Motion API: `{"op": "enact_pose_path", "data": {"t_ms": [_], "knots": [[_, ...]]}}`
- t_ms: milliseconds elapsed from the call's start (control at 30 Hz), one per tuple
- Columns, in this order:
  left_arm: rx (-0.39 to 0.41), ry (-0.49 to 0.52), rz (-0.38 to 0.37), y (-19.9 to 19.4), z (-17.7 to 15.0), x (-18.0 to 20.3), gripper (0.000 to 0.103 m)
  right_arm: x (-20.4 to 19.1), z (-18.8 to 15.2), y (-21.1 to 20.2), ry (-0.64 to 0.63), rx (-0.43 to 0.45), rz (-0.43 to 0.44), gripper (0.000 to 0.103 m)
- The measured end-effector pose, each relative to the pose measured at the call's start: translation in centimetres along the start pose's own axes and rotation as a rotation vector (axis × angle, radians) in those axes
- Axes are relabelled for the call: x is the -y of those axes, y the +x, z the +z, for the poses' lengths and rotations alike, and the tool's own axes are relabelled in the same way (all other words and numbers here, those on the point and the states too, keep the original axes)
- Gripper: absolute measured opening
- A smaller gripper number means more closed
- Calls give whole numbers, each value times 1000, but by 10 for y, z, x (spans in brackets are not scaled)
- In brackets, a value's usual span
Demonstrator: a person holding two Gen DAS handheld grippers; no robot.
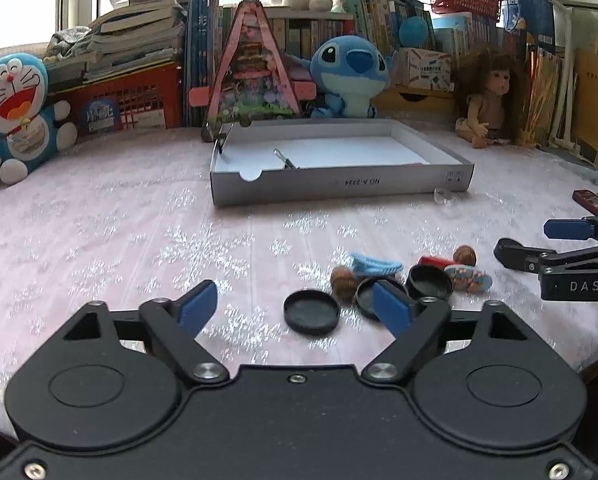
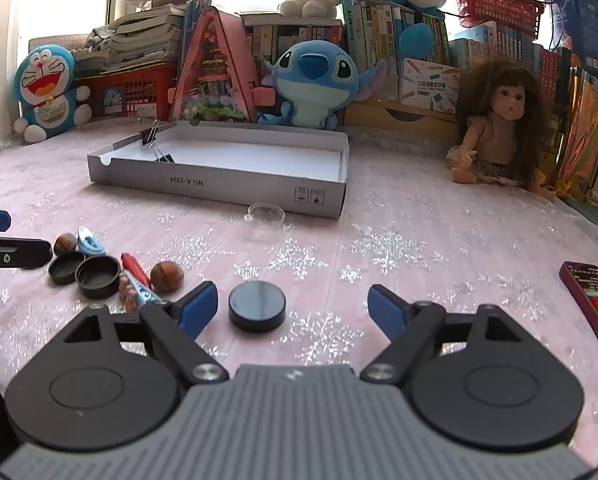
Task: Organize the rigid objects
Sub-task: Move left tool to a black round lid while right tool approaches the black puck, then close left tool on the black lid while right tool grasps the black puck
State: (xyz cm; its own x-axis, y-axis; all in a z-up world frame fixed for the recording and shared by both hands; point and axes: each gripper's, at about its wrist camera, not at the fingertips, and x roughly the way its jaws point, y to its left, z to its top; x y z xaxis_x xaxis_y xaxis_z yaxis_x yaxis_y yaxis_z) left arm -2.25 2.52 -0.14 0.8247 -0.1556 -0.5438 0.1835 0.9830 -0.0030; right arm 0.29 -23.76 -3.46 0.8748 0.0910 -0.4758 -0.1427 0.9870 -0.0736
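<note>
Your left tool [image 1: 295,308] and right tool [image 2: 293,308] both gape, nothing gripped: a black cap [image 1: 311,312] lies between the left fingers, a black puck [image 2: 258,306] between the right, the grey box [image 2: 219,184] upper centre.

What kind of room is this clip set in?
Probably a child's bedroom or study at home: plush toys such as the blue one, a doll, and rows of books line the back of a pink-covered table.
</note>
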Motion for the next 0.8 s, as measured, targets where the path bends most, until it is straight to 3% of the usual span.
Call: {"op": "enact_pose_path", "data": {"t_ms": [400,700,800], "knots": [[-22,-9,1,-2,-12,-4,53,-4,-7,-4,-17,9,-14,86],[-21,-4,14,3,-9,0,50,-11,-9,-5,-41,7,16,78],[-21,-5,17,5,-8,1,42,-13,-9,-5,-39,3,25,70]]}}
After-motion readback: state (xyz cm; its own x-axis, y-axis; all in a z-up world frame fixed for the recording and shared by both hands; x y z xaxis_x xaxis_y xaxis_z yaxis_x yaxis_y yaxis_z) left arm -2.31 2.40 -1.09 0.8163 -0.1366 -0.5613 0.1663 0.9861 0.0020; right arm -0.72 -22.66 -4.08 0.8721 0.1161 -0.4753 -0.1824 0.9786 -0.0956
